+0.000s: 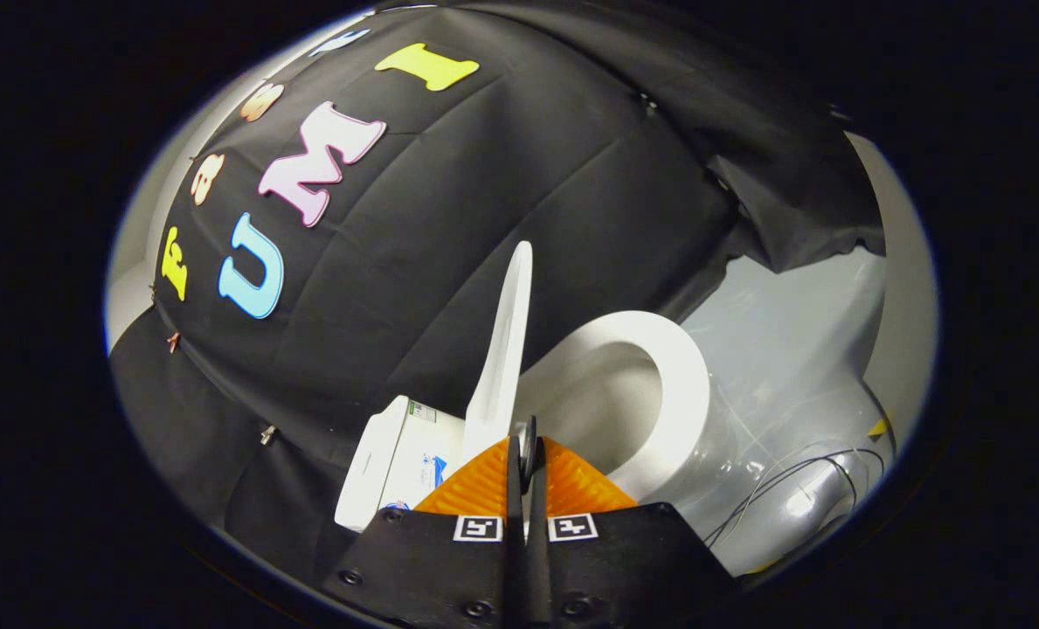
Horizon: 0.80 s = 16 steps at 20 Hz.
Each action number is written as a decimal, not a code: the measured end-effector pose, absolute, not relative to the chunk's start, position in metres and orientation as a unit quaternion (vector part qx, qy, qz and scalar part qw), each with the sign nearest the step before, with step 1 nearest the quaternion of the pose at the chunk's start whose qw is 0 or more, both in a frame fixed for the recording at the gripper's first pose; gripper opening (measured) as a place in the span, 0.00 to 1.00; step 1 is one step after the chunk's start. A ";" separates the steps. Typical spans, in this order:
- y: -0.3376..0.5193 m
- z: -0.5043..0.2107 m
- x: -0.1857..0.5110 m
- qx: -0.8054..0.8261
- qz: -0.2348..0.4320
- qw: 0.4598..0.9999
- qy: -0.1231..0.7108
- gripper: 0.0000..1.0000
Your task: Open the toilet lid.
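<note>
The white toilet lid stands raised, nearly upright and seen edge-on, just beyond my fingertips and slightly to their left. The white seat ring lies down over the open bowl on the lid's right. The white cistern sits to the lid's left, against the black cloth. My gripper is shut, its two fingers pressed together with nothing held between them. Its tips sit close to the lid's lower end; I cannot tell whether they touch it.
Black cloth wall hangs behind the toilet and close to the cistern. Thin dark cables lie on the pale grey floor to the right of the bowl.
</note>
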<state>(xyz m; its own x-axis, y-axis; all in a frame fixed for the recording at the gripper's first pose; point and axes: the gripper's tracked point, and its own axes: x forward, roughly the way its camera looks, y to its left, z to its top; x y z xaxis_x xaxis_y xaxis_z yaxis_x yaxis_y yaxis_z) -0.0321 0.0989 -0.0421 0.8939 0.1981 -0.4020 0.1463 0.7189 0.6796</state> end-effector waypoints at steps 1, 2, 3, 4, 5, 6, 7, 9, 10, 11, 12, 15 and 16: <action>0.105 -0.037 -0.032 0.365 0.011 0.902 0.229 0.05; 0.112 -0.030 -0.031 0.354 0.010 0.906 0.233 0.04; 0.116 -0.024 -0.031 0.339 0.007 0.912 0.230 0.05; 0.120 -0.019 -0.030 0.321 0.002 0.919 0.229 0.05; 0.126 -0.015 -0.030 0.303 -0.002 0.925 0.230 0.05; 0.128 -0.010 -0.028 0.290 -0.008 0.929 0.228 0.05; 0.132 -0.006 -0.028 0.278 -0.011 0.933 0.229 0.05; 0.141 0.002 -0.028 0.259 -0.013 0.940 0.222 0.05; 0.146 0.007 -0.028 0.250 -0.014 0.943 0.219 0.05; 0.149 0.009 -0.027 0.240 -0.016 0.946 0.217 0.05; 0.152 0.012 -0.028 0.233 -0.021 0.948 0.217 0.05; 0.169 0.024 -0.025 0.188 -0.032 0.959 0.212 0.05; 0.175 0.029 -0.024 0.171 -0.033 0.962 0.210 0.05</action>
<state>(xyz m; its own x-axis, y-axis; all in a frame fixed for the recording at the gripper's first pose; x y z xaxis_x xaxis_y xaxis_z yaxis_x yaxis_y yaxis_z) -0.0240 0.1750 0.0286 0.9100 0.0081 -0.4145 0.1352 0.9394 0.3151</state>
